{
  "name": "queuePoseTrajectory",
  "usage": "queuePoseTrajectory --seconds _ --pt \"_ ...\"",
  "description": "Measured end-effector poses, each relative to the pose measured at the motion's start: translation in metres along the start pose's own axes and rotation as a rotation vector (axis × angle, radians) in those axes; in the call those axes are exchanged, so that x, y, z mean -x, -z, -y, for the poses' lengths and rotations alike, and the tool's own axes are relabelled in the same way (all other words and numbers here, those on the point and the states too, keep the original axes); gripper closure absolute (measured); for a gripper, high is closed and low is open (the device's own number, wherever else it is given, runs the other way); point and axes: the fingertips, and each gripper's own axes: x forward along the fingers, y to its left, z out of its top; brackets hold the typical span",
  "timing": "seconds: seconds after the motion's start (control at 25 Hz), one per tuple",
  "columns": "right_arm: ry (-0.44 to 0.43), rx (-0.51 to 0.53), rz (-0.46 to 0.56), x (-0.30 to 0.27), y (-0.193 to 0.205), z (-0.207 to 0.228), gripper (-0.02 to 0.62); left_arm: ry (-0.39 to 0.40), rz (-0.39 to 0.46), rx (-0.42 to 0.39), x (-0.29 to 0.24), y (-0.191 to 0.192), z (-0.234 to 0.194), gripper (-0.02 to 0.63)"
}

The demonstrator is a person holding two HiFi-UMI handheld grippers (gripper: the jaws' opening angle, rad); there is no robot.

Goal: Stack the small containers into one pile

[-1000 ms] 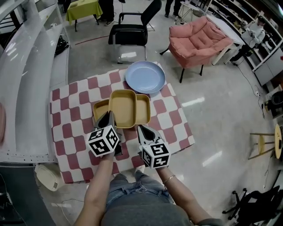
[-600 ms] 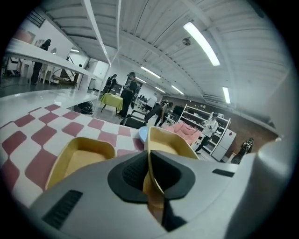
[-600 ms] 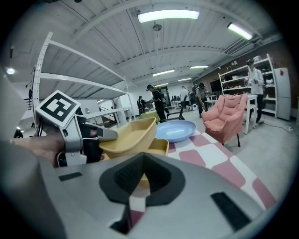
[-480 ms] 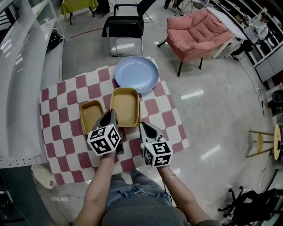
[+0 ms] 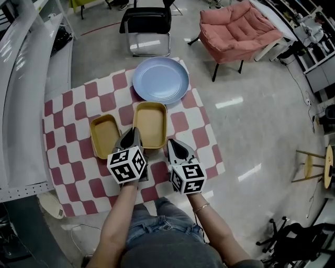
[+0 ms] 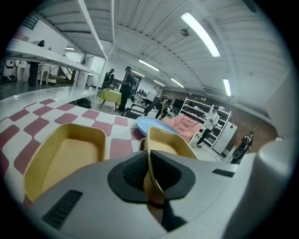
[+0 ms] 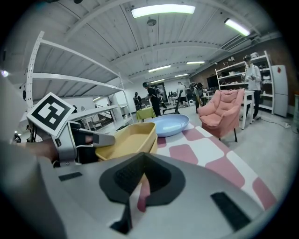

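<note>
1. Red-and-white checked cloth (image 5: 73, 112) covers the table. The floor is glossy grey, with a pink armchair (image 5: 238, 23) at the upper right.
2. Left gripper (image 5: 133, 135) clamps the near rim of the centre yellow container (image 5: 149, 121) – second container (image 5: 104, 135) just left.
3. Right gripper (image 5: 176, 145) is closed and empty.
4. The only print is the grippers' black-and-white square markers.

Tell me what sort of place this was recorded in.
Likely a large workshop or lab hall, not a home: strip lights on an arched ceiling, open storage shelving, and a bare polished floor around the checkered table.
</note>
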Motion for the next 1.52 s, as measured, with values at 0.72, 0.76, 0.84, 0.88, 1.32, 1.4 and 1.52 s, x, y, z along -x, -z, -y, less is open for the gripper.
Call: queuePoseTrajectory --seconds 0.72,0.76,0.84,0.88,1.32,1.4,1.52 --pt "0.025 0.008 -0.001 0.002 0.003 0.006 0.584 -0.007 -0.015 -0.057 -0.002 0.011 -0.002 0.525" --pt "0.027 0.011 0.003 0.002 0.002 0.005 0.584 -0.006 -0.009 -0.062 0.001 0.009 -0.002 0.523" --pt "0.027 0.014 0.012 0.003 -0.001 0.003 0.586 -0.004 0.008 -0.071 0.007 0.005 -0.003 0.522" --pt "0.025 0.016 0.018 0.004 -0.003 0.0 0.584 -0.003 0.017 -0.074 0.011 0.002 -0.004 0.522" --pt "-0.127 0.078 0.081 0.004 -0.029 -0.08 0.584 -0.056 0.084 -0.094 0.07 -0.016 -0.045 0.523" --pt "-0.157 0.088 0.08 0.001 -0.028 -0.101 0.584 -0.071 0.094 -0.092 0.083 -0.016 -0.06 0.523" --pt "-0.2 0.107 0.07 -0.004 -0.022 -0.128 0.584 -0.095 0.093 -0.095 0.098 -0.013 -0.084 0.525"
